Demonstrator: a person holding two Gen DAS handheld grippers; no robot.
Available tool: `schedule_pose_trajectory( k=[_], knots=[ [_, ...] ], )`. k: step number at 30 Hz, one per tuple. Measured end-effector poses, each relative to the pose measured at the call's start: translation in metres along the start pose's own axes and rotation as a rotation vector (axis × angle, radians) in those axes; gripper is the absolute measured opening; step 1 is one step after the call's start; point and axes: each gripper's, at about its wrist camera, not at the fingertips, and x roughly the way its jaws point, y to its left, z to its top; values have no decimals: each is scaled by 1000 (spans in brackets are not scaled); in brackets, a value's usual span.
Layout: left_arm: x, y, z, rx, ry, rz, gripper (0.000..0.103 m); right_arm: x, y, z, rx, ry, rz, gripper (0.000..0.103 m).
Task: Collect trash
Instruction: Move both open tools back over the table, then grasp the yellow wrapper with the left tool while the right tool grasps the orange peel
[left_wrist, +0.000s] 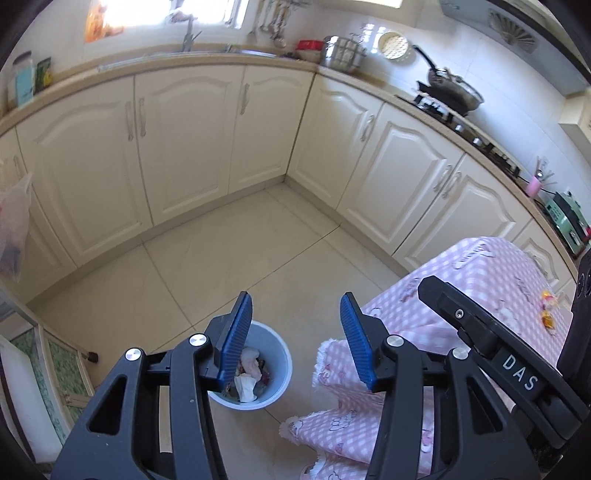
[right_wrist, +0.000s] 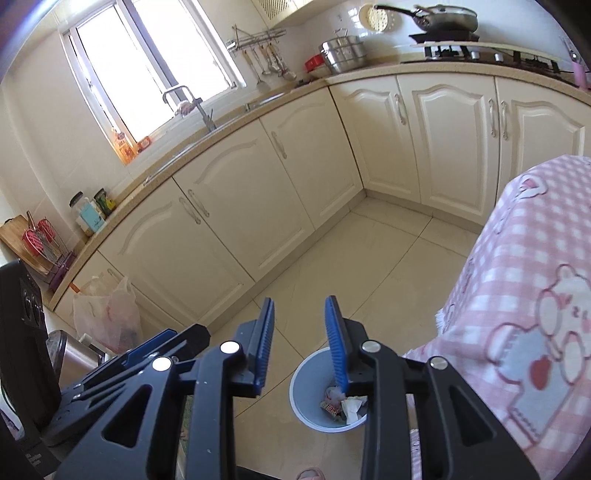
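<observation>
Between pickups, by the look of it: left gripper (left_wrist: 295, 332) spread wide and empty, right gripper (right_wrist: 299, 343) also parted with nothing between the pads, both hanging above the blue bin (left_wrist: 275, 369) on the tiled floor (left_wrist: 221, 258). Already holding crumpled tissues and wrappers (left_wrist: 248, 376) inside. More trash, probably the small orange wrappers (left_wrist: 547, 314) on the pink checked tablecloth (left_wrist: 480, 266). Calls next for swinging over to the tabletop and pinching one.
</observation>
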Motion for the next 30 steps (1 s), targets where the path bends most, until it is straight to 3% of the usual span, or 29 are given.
schedule_pose_trajectory(
  k=[9, 20, 30],
  knots=[
    [-32, -79, -10, 121, -42, -94, 53, -92, -50, 3, 21, -132, -79, 34],
    [-34, -218, -40, 359, -14, -251, 59, -214, -184, -11, 177, -291, -288, 37],
    [-13, -323, -60, 498, 25, -365, 59, -262, -287, -20, 325, -327, -427, 37]
  ],
)
